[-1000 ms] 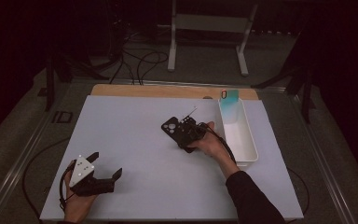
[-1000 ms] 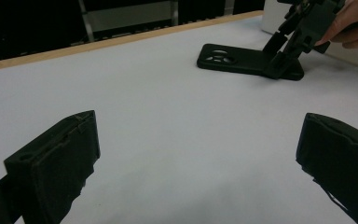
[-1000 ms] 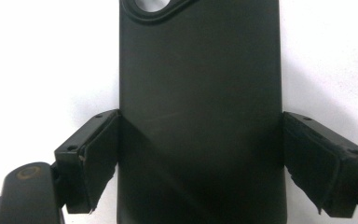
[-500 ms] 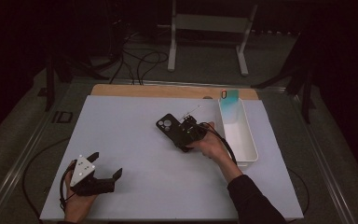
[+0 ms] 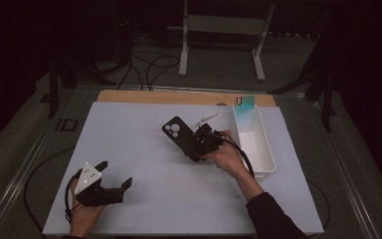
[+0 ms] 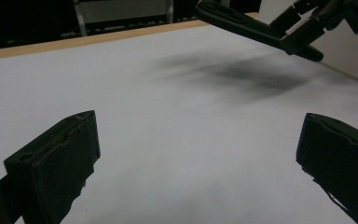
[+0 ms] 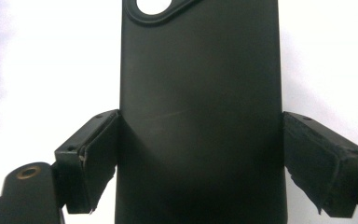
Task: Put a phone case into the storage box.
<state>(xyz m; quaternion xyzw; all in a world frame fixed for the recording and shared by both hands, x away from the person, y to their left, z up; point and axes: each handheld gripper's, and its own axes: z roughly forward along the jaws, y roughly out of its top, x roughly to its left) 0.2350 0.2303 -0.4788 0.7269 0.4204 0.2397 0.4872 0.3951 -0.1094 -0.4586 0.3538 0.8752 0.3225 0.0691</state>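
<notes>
Two grippers were in play above the white table (image 5: 144,199), and only one carried anything. The black phone case (image 5: 179,135) was clamped across its width by the right gripper (image 5: 204,143), a pad pressed to each long edge, as was shown plainly in the right gripper view, where the case (image 7: 200,116) stood between the jaws with its camera cut-out at the far end. Compared with the pictures from a second and half a second before, the case had been carried leftward, away from the white bin (image 5: 256,149), and was now held well apart from it over the middle of the table. In the left gripper view the case (image 6: 242,25) was seen raised off the surface, with its shadow cast on the table beneath, so it was judged to be in transit rather than set down.

The left gripper (image 5: 110,186) was left unclenched and empty near the table's front left corner, its place unchanged across the three high views. A teal card (image 5: 246,103) was seen propped at the bin's far end.

From this shift it was judged that the case was being brought out of the bin towards open table, with the placing not yet done.
</notes>
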